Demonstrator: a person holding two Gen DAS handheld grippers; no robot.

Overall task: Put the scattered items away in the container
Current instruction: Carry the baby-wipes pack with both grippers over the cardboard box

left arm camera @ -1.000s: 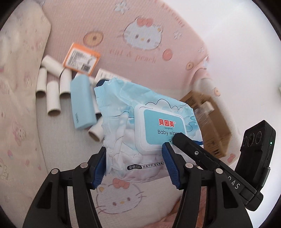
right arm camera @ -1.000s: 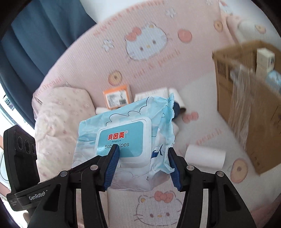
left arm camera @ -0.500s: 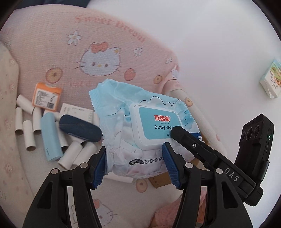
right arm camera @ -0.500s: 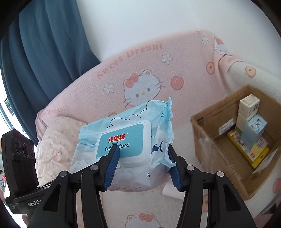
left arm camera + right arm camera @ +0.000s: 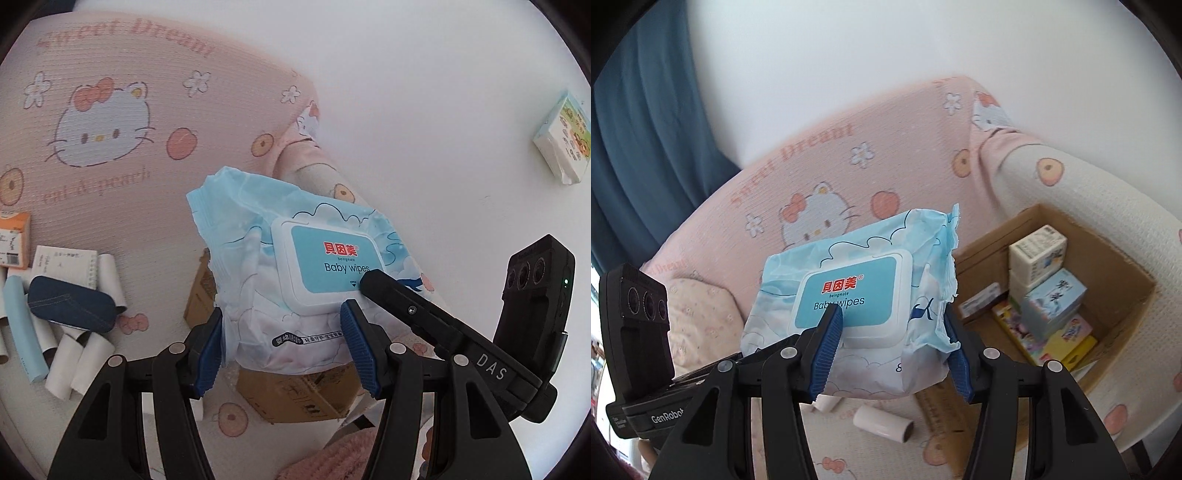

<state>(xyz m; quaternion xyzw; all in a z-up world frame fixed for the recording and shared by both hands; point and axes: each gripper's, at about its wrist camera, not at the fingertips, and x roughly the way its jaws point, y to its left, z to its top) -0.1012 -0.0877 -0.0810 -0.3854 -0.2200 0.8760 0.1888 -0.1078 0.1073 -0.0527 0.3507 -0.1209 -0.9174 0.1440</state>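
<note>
A light blue pack of baby wipes (image 5: 321, 254) with a white flip lid hangs in the air, held from both sides. My left gripper (image 5: 284, 332) is shut on its near edge. My right gripper (image 5: 892, 347) is shut on the same pack (image 5: 857, 291), one blue pad against the lid. In the left wrist view the right gripper's black finger (image 5: 406, 306) lies across the lid's corner. The open cardboard box (image 5: 1108, 258) stands to the right on the pink sofa, holding several small cartons. In the left wrist view the box (image 5: 295, 395) shows just under the pack.
On the seat to the left lie several white paper tubes (image 5: 74, 362), a dark denim case (image 5: 70, 302), a light blue box (image 5: 22, 328), a white notepad (image 5: 66, 264) and an orange packet (image 5: 14, 236). Another tube (image 5: 882, 424) lies beside the box. A blue curtain (image 5: 646, 129) hangs left.
Both grippers have lifted the wipes pack off the seat and carried it to the right, towards the cardboard box. The scattered tubes have slid to the left edge of the left wrist view.
</note>
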